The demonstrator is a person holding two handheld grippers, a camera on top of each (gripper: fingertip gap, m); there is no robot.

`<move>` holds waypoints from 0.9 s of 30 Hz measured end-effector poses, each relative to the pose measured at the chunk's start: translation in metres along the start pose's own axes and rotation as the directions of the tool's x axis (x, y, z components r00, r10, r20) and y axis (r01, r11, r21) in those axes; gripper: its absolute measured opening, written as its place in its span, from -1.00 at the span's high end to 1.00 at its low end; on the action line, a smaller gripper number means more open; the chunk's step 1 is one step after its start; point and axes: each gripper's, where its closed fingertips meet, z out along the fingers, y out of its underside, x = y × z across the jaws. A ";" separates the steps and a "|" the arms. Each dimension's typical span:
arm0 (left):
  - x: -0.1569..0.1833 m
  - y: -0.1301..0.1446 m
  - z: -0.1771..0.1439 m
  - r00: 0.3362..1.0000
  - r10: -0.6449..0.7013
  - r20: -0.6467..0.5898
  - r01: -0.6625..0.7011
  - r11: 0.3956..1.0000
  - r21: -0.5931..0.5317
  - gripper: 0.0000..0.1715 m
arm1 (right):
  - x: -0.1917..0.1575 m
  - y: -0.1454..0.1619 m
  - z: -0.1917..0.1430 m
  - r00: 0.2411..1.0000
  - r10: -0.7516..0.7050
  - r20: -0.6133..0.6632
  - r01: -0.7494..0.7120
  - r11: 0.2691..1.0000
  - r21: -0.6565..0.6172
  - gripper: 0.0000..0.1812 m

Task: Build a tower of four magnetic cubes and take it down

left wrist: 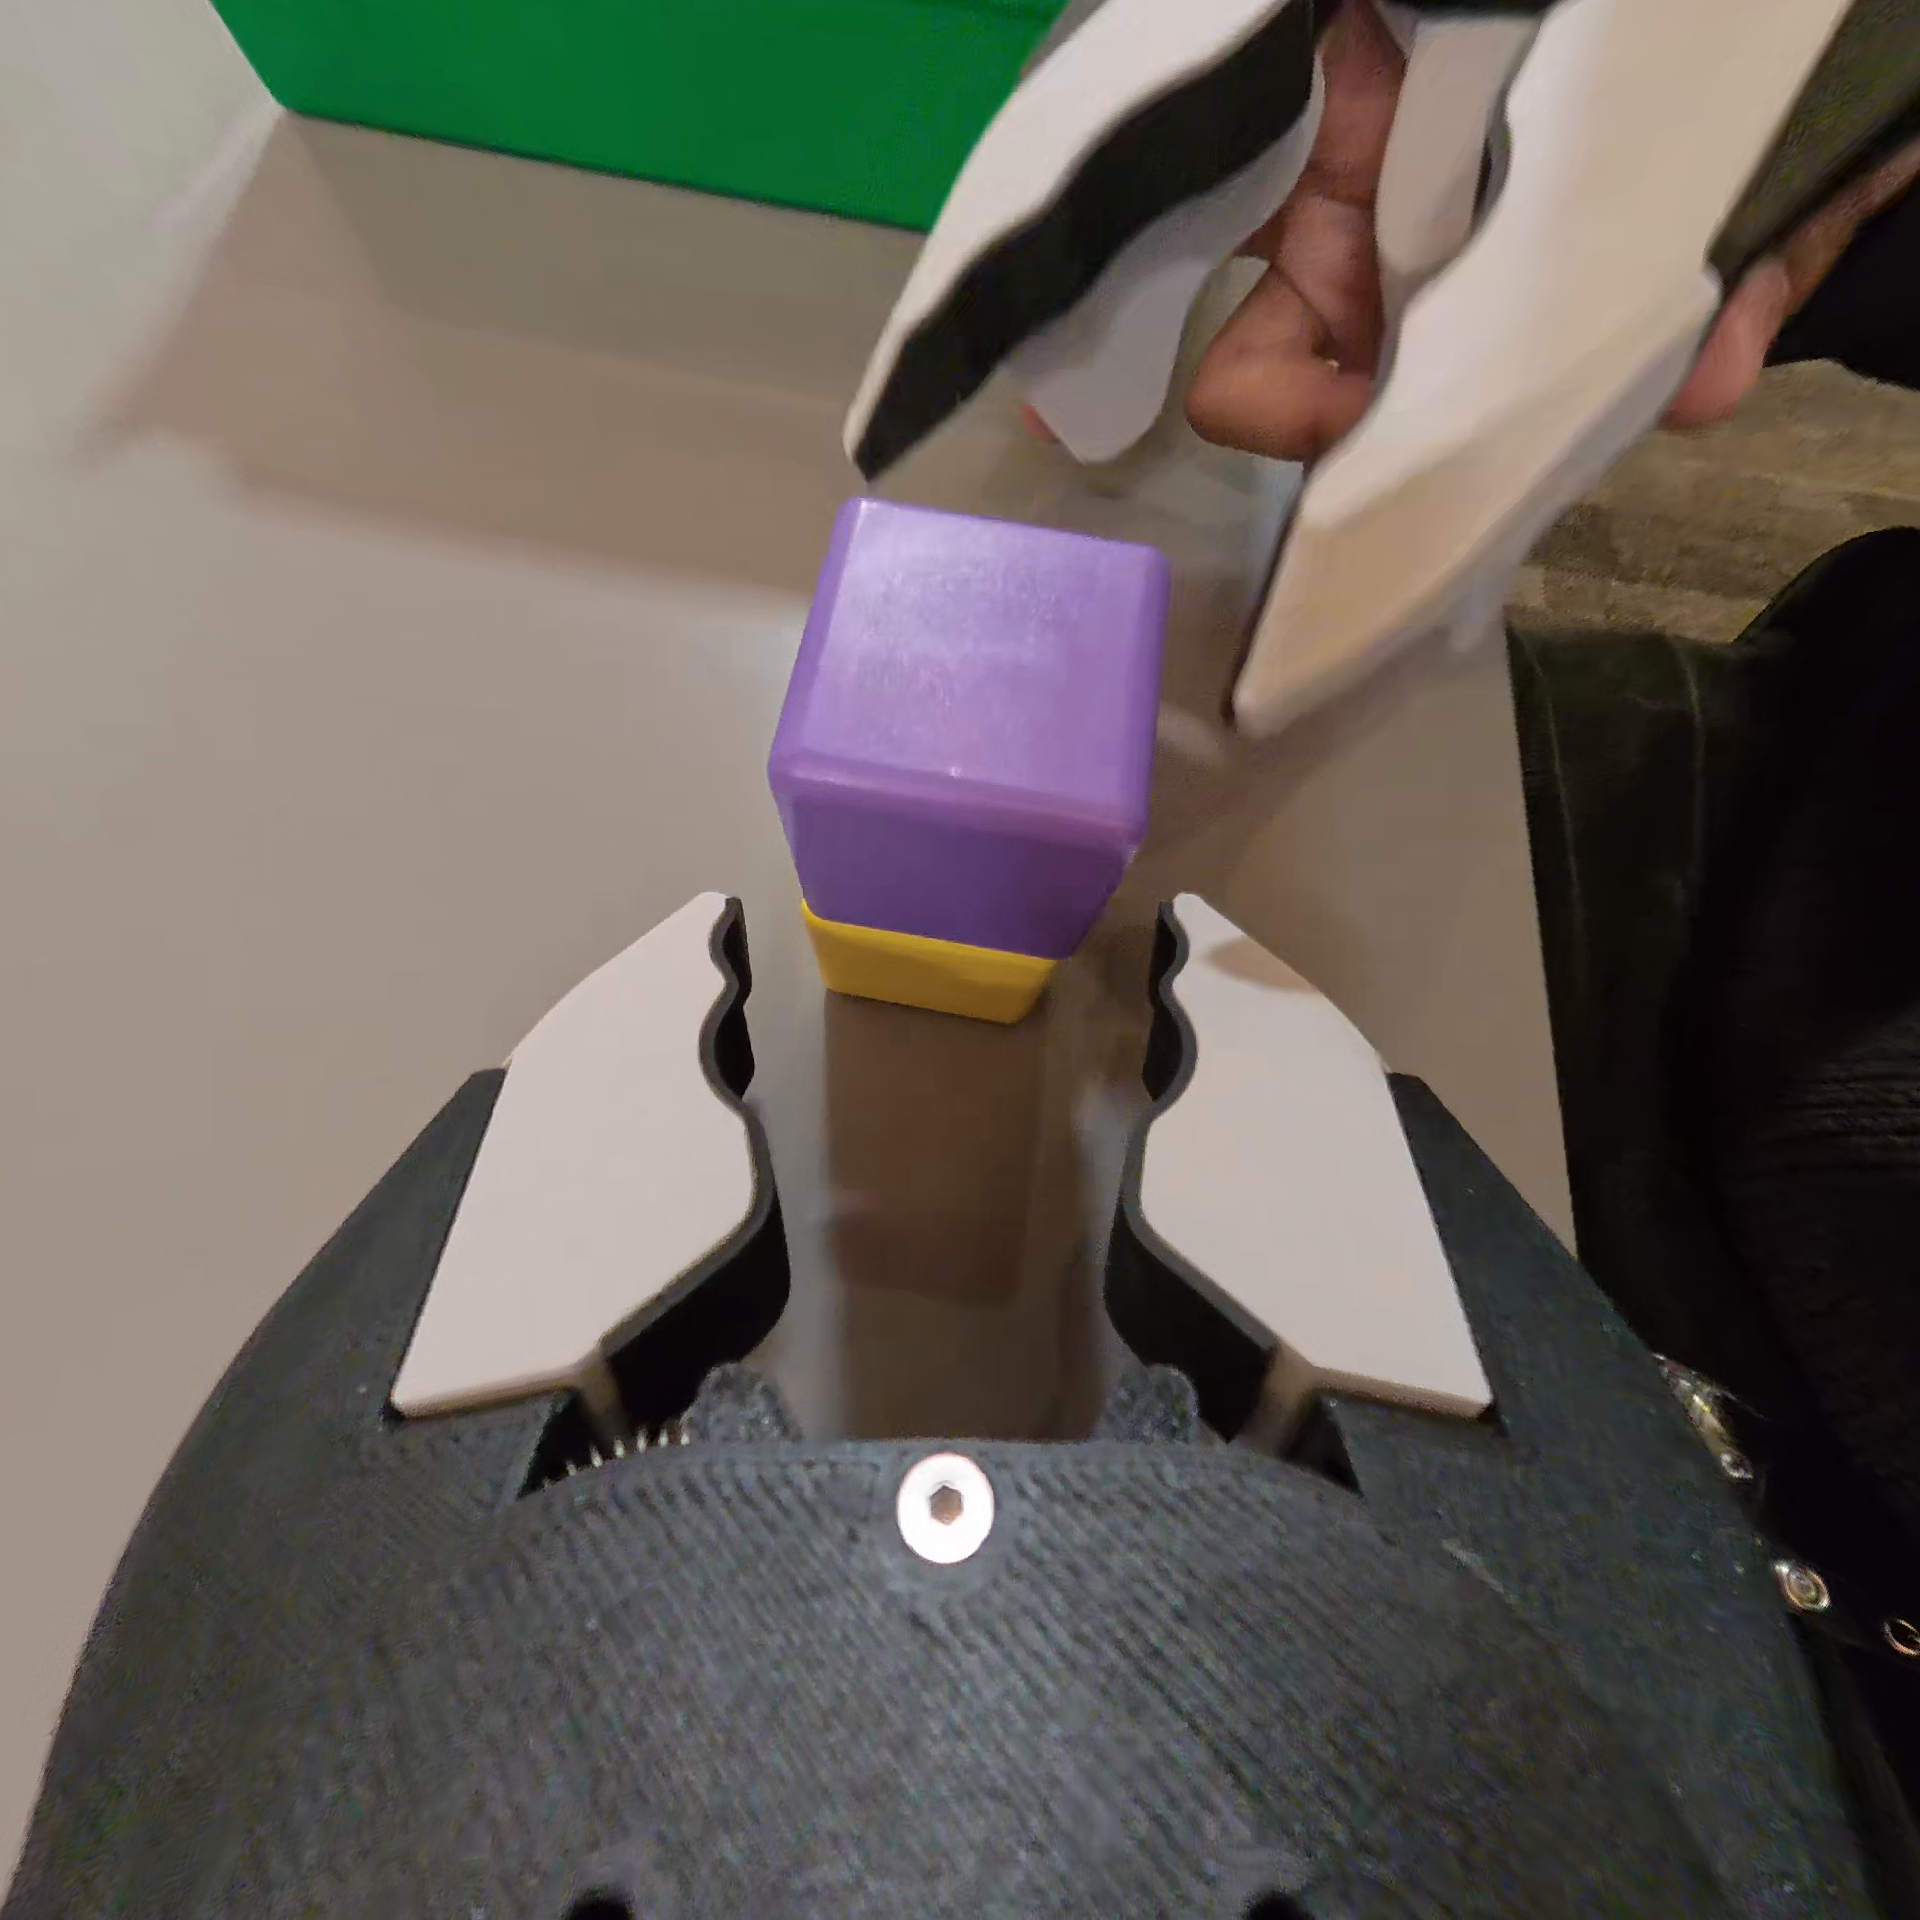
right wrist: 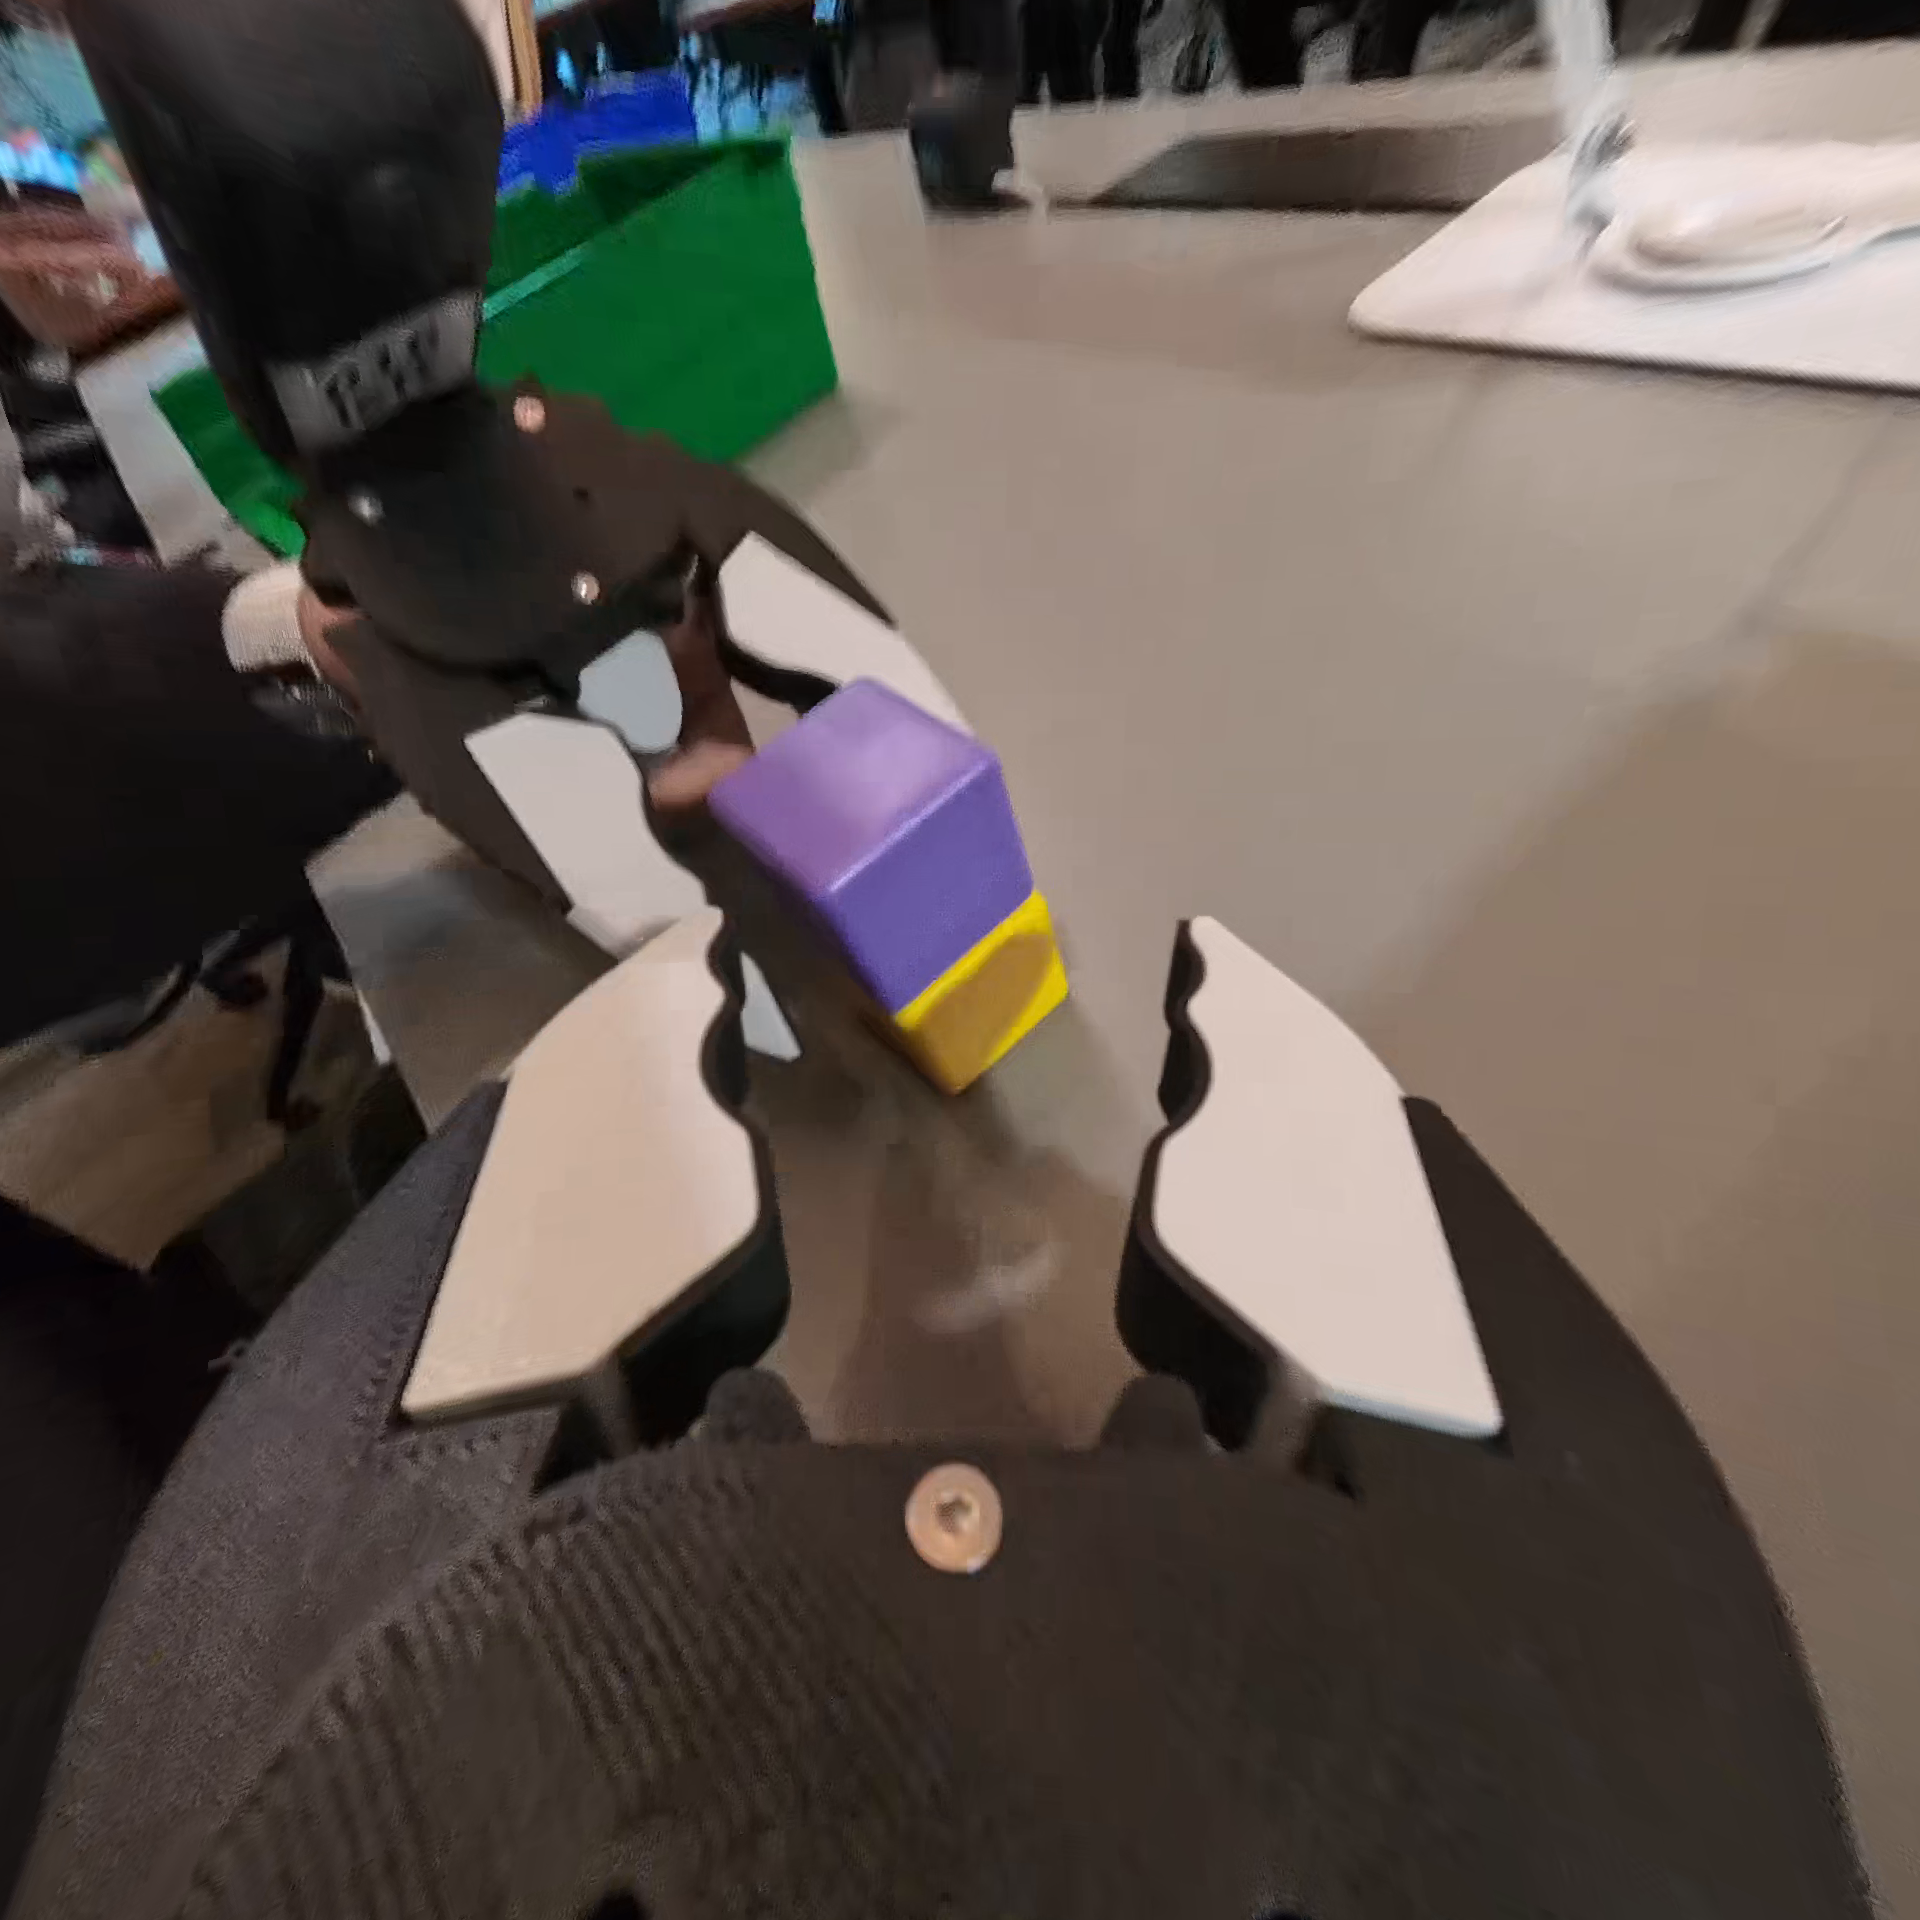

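My left jaws (left wrist: pixel 951 935) stand released with nothing between them, the tips spread just short of a two-cube stack on the grey tabletop (left wrist: pixel 364 727). My right jaws (right wrist: pixel 951 961) are likewise parted and bare, hanging above and beyond the stack in the left wrist view, near it but not touching. The stack is a purple cube (left wrist: pixel 961 727) seated squarely on a yellow cube (left wrist: pixel 930 971), both with rounded edges and a smooth matte finish; the purple one hides most of the yellow from the left camera, while the right camera shows two faces of each, with a dull round patch on one yellow face. The pair stands upright, and its dark reflection runs back toward my left jaws. Far to the left sits a green bin (right wrist: pixel 665 312) with straight walls; its contents cannot be made out beyond a blurred blue shape near its far rim. At the far right lies a white tray (right wrist: pixel 1621 301) bearing a pale, blurred object.
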 end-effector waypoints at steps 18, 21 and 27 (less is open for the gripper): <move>0.000 0.013 0.014 0.999 -0.016 -0.027 0.012 0.991 -0.131 0.35 | -0.017 -0.018 -0.002 0.971 -0.100 0.217 0.065 0.985 0.163 0.20; 0.001 0.013 0.014 1.000 -0.007 -0.030 0.002 0.991 -0.134 0.38 | -0.021 -0.013 0.004 0.954 -0.183 0.237 0.159 0.980 0.118 0.22; 0.006 0.014 0.015 0.998 0.044 -0.037 -0.048 0.989 -0.138 0.39 | -0.028 -0.005 0.014 0.917 -0.253 0.307 0.249 0.967 0.051 0.30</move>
